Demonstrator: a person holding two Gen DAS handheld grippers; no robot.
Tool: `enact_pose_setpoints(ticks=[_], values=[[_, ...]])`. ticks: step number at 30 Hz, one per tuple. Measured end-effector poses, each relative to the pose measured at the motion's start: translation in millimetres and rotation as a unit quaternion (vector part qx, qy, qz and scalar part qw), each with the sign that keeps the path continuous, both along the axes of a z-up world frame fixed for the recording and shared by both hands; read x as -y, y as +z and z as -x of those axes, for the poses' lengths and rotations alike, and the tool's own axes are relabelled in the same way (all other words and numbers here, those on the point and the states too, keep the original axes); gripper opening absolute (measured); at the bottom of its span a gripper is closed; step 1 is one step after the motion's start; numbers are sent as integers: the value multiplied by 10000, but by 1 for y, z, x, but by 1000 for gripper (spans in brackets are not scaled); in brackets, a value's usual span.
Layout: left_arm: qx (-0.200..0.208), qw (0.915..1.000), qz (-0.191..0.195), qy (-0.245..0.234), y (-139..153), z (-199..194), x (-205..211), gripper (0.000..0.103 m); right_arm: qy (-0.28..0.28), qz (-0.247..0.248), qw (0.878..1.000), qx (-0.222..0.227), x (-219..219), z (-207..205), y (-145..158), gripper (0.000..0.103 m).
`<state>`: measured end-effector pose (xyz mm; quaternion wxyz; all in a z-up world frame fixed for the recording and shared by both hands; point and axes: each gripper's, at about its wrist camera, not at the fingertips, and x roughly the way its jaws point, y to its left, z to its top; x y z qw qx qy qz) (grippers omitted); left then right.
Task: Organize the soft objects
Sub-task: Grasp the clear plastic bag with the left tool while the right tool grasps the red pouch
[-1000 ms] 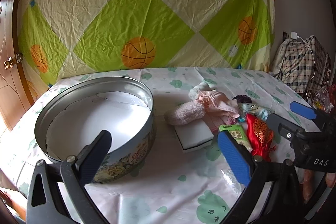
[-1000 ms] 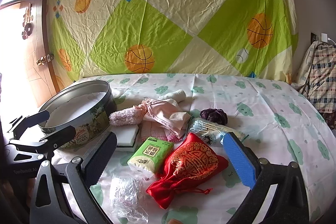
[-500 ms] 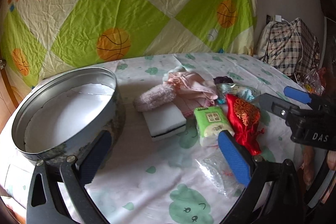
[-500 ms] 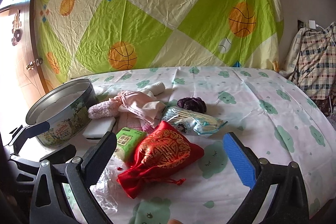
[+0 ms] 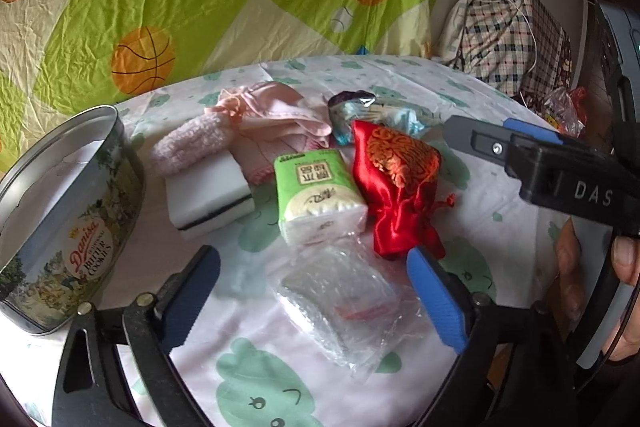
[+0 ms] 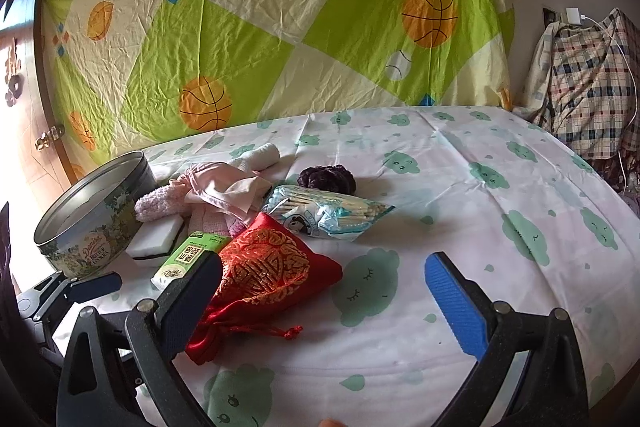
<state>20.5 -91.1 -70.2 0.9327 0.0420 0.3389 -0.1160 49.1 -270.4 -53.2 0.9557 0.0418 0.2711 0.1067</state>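
Here, the left gripper (image 5: 314, 277) hung over a crumpled clear plastic bag (image 5: 344, 301) on the cloud-print sheet (image 6: 500, 227), its jaws apart and just closing in, pads not yet touching the film. The right gripper (image 6: 324, 291) stood unclenched and empty beside the red satin pouch (image 6: 260, 275). A sound pick likely meant pinching the bag's bunched middle, then carrying it to the Danisa cookie tin (image 5: 60, 219).
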Motion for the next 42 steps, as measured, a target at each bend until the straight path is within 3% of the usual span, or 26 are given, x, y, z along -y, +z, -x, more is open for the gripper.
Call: enact_pose_setpoints(ticks=[7, 13, 16, 19, 28, 35, 38, 40, 42], values=[[-400, 9986, 206, -281, -13, -5, 3, 61, 67, 51, 10000, -16, -5, -2, -3, 102], [-323, 9983, 397, -288, -13, -5, -6, 43, 128, 171, 9998, -60, -16, -8, -7, 102], [-313, 9978, 508, -303, -14, -5, -12, 38, 92, 256, 9996, -78, -21, -11, -9, 102], [-312, 9974, 580, -297, -13, -6, -18, 25, 105, 321, 9993, -154, -24, -14, -11, 102], [-64, 9977, 675, -87, -6, -4, -36, 19, 243, 505, 9974, -446, -32, -24, -17, 88], [429, 9977, 450, 284, 3, 2, -47, 19, 534, 846, 9929, -641, -48, -28, -23, 86], [519, 9972, 391, 366, 3, 1, -50, 19, 713, 900, 9908, -715, -53, -30, -25, 73], [556, 9969, 367, 427, 2, 0, -52, 19, 826, 874, 9903, -700, -55, -29, -26, 52], [612, 9963, 354, 483, 2, 1, -55, 19, 904, 867, 9901, -641, -56, -27, -26, 41]])
